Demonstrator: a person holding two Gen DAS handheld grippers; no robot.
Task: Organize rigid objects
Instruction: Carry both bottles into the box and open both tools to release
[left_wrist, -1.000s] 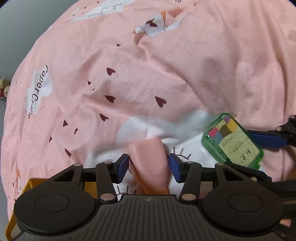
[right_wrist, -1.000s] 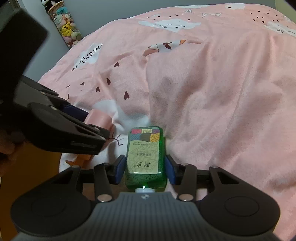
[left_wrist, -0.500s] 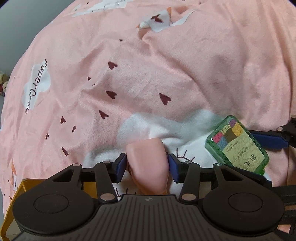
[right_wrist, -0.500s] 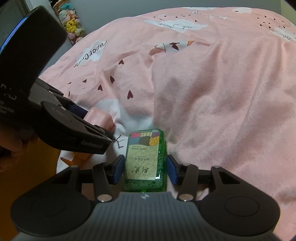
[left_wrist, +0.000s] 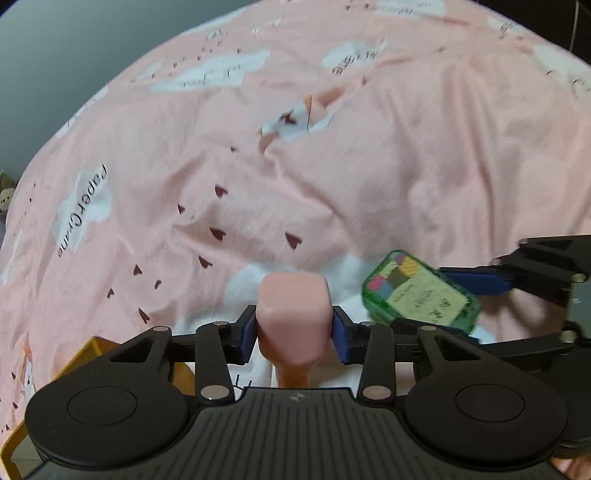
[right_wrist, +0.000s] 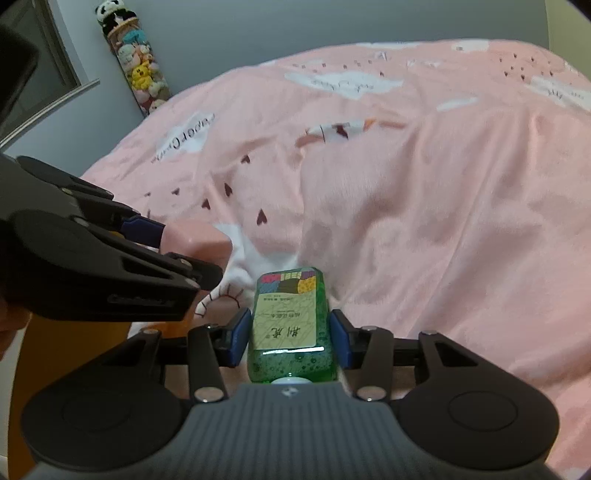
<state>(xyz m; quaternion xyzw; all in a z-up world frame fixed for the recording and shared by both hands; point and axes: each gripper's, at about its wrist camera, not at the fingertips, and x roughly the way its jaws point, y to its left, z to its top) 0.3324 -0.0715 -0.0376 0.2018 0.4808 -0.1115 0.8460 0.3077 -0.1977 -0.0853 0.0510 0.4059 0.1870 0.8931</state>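
1. Two grips at work: left gripper (left_wrist: 294, 329) closing on pink bottle (left_wrist: 292, 311), lower centre, blue pads already against both flanks.
2. Right gripper (right_wrist: 288, 336) clamped on green bottle (right_wrist: 290, 321), lower centre, above pink quilt (right_wrist: 424, 206).
3. Best to finish the squeeze before lifting, keeping both bottles apart.
4. Yellow bin (left_wrist: 79, 356) at lower left looks the likely destination.

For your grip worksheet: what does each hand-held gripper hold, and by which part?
Left hand-held gripper is closing on the pink bottle's sides; right hand-held gripper clamps the green bottle's sides near its cap.
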